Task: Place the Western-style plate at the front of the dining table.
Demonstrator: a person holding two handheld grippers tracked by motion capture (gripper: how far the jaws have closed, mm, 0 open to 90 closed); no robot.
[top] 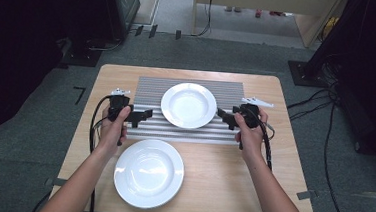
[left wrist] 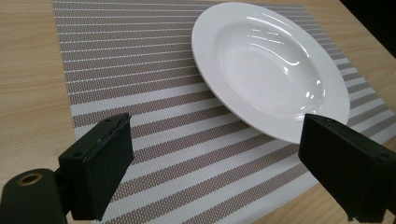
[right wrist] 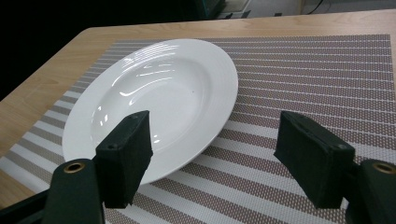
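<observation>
Both tongs are out over the striped mat (top: 149, 89) now, one on each side of the deep plate (top: 189, 105). The left tongs (top: 145, 117) sit just off the plate's left rim, jaws spread wide with nothing between them. In the left gripper view the plate (left wrist: 268, 65) lies ahead and to the right, clear of both jaws, bare mat (left wrist: 140, 70) between them. The right tongs (top: 224, 116) hover just beside the plate's right rim, jaws apart too, gripping nothing. From the right gripper view the plate (right wrist: 159, 102) shows behind the left-hand jaw, and the mat (right wrist: 303, 74) runs between the jaws. The deep plate rests flat on the mat, near the middle of the counter (top: 282, 157), towards its far side. A second plate (top: 149, 172), flatter, lies on the bare wood at the near edge, left of centre, well apart from both tongs. Each hand, left (top: 112, 131) and right (top: 249, 138), grips its handle, cables trailing back
</observation>
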